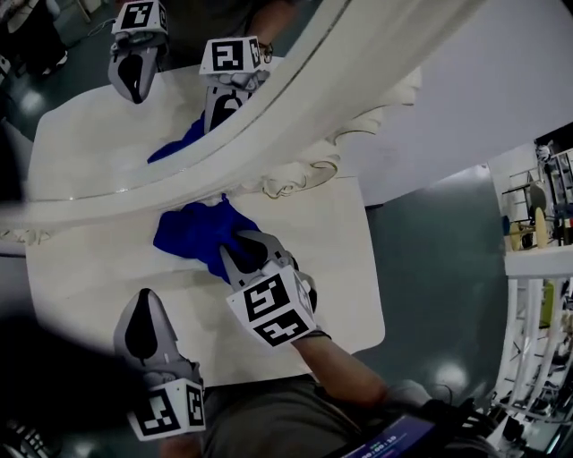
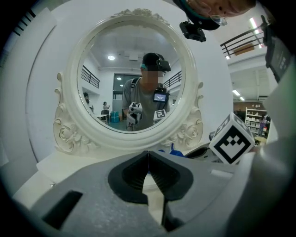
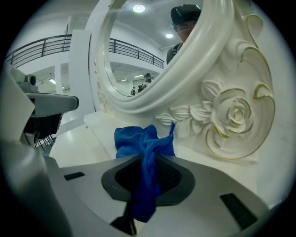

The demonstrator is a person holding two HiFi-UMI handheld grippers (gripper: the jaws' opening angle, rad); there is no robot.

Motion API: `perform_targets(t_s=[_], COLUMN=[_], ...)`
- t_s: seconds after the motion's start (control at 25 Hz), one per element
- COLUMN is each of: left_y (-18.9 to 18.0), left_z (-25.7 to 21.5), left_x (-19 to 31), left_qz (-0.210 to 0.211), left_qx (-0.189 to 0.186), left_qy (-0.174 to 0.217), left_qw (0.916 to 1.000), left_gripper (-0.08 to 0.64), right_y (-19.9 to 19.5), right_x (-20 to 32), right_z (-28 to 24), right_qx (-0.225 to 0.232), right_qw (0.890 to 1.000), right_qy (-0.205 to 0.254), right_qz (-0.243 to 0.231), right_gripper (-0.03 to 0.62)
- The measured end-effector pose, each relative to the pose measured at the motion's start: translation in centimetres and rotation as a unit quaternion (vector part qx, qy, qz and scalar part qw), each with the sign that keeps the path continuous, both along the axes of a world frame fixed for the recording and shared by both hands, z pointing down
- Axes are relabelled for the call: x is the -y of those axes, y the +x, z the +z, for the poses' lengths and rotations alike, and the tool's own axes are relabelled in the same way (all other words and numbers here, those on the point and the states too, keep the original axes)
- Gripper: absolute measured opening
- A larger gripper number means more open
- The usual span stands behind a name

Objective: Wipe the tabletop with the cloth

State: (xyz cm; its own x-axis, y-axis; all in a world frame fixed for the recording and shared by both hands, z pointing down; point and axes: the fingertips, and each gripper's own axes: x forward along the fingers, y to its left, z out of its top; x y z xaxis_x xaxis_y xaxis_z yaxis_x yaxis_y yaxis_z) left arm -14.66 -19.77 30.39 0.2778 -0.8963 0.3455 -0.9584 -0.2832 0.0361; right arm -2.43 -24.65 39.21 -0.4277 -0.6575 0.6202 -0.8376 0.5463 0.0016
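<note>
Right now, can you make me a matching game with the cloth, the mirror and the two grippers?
Things:
1. cloth
2. left gripper
3. right gripper
4. mirror

Descriptions:
A. jaws together, nothing between them
B. white frame with carved roses
C. blue, bunched on the tabletop
D. jaws clamped on the cloth

Pairs: 1-C, 2-A, 3-D, 4-B

Ahead of the left tongs [image 2: 149,159] stands an oval mirror [image 2: 134,139] in a white frame carved with roses. To the right of the right tongs [image 1: 246,243] there is a dark glossy floor [image 1: 439,250] and a white rack [image 1: 530,313]. High above the tongs, round ceiling lamps [image 3: 138,8] shine near a railed balcony [image 3: 37,48].
</note>
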Motion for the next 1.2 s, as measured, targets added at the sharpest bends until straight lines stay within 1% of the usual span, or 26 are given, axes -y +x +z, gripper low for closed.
perform_targets(t_s=[0.12, 0.44, 0.6, 0.84, 0.92, 1.04, 1.2], left_y=[0.6, 4.3, 6.8, 11.9, 12.8, 13.7, 17.1], left_z=[-0.1, -0.5, -0.8, -1.0, -0.6, -1.3, -1.8], left_x=[0.0, -0.5, -0.9, -1.5, -1.1, -0.9, -2.6], left_qz=[0.011, 0.042, 0.058, 0.082, 0.089, 0.101, 0.120], left_qx=[0.002, 0.014, 0.021, 0.030, 0.032, 0.036, 0.039], left_qy=[-0.001, 0.001, 0.003, 0.005, 0.005, 0.009, 0.012], left_qw=[0.9999, 0.9990, 0.9981, 0.9962, 0.9955, 0.9942, 0.9919], left_gripper=[0.017, 0.017, 0.017, 0.017, 0.017, 0.017, 0.017], right_y=[1.0, 5.7, 8.7, 14.4, 15.7, 17.1, 21.6], right_x=[-0.1, -0.9, -1.4, -2.5, -2.2, -2.3, -4.5], right_z=[0.0, 0.1, -0.1, -0.1, 0.4, -0.1, 0.2], right_qx=[-0.001, 0.006, 0.008, 0.016, 0.016, 0.017, 0.009], right_qw=[1.000, 0.999, 0.997, 0.995, 0.994, 0.991, 0.987], right_qy=[-0.001, 0.002, 0.005, 0.008, 0.008, 0.010, 0.007], right_qz=[0.012, 0.051, 0.072, 0.101, 0.111, 0.129, 0.158], right_gripper=[0.067, 0.067, 0.067, 0.067, 0.067, 0.067, 0.067])
